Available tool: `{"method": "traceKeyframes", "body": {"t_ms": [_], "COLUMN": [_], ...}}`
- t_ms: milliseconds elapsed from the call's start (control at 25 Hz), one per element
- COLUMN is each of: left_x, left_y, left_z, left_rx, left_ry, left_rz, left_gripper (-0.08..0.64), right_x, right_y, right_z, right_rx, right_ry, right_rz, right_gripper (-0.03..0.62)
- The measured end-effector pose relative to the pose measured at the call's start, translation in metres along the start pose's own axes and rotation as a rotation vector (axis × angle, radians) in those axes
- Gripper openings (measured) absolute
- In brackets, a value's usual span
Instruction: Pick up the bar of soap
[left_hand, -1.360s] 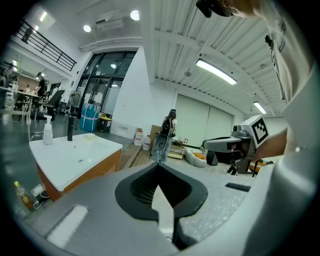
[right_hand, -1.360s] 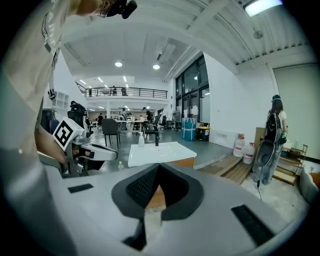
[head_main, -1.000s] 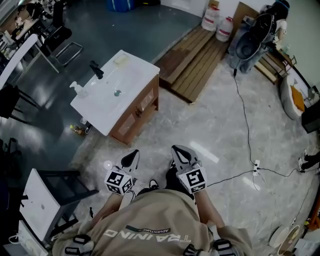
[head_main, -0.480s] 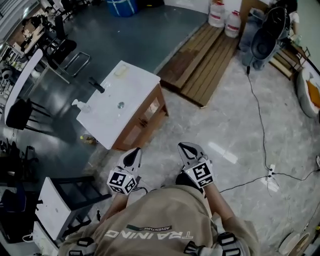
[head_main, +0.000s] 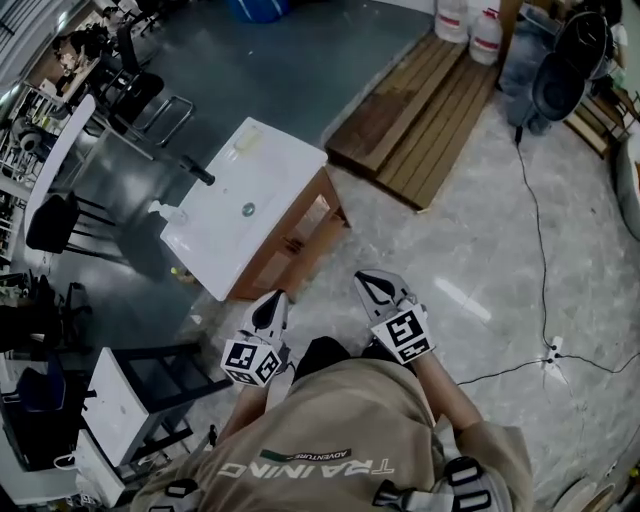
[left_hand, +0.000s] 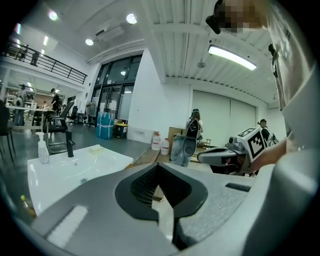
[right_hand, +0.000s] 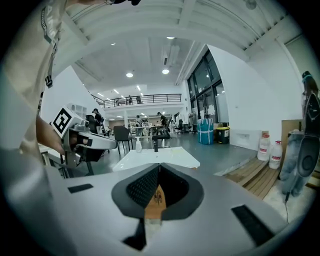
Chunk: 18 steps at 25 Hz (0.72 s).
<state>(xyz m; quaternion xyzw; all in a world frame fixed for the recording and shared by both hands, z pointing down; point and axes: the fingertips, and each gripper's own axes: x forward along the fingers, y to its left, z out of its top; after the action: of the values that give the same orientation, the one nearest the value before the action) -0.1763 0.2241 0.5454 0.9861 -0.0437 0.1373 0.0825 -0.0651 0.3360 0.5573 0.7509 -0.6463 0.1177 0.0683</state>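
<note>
Left gripper (head_main: 272, 308) is closed with nothing between the jaws, and the right gripper (head_main: 376, 290) is the same, fully shut and empty. I hold both low in front of me, side by side, well apart from the work. The bar of soap (head_main: 247, 141) is a pale yellowish block on the far corner of the white sink surface (head_main: 215, 240), close to the edge, beyond the drain (head_main: 248, 209). The black faucet (head_main: 197, 172) and the pump bottle (head_main: 172, 213) stand along the left rim, apart from the soap. I judge this to be approach only, with no reach started. Risks as I see them: both pairs of jaws need opening before I get there, or I just shove the bar. It sits near the edge, so a push from my side likely sends it off onto the floor. Soap on glossy ceramic probably slides, and an off-centre pinch could squirt it out. Coming in from the left risks clipping the faucet or tipping the bottle. Whether the soap is wet I can't tell. The black frame (head_main: 165, 375) by my left leg is a snag hazard on the walk-in.
</note>
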Motion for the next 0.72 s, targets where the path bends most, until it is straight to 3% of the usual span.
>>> {"method": "traceKeyframes", "body": {"t_ms": [440,600,720], "left_x": [0.047,0.083,0.114], "left_y": [0.034,0.056,0.079], "left_z": [-0.005,0.014,0.040], "left_rx": [-0.012,0.002,0.009], "left_ry": [0.036,0.020,-0.030], "left_rz": [-0.024,-0.061,-0.069], "left_gripper": [-0.005,-0.005,-0.003], "right_x": [0.030,0.042,0.064], "right_y": [-0.043,-0.069,-0.087], "right_z": [-0.008,0.007,0.021], "right_rx": [0.058,0.082,0.040], "right_ry": [0.030,0.035,0.051], "right_rz": [-0.038,-0.094,-0.092], "right_gripper": [0.005,0.005,0.005]}}
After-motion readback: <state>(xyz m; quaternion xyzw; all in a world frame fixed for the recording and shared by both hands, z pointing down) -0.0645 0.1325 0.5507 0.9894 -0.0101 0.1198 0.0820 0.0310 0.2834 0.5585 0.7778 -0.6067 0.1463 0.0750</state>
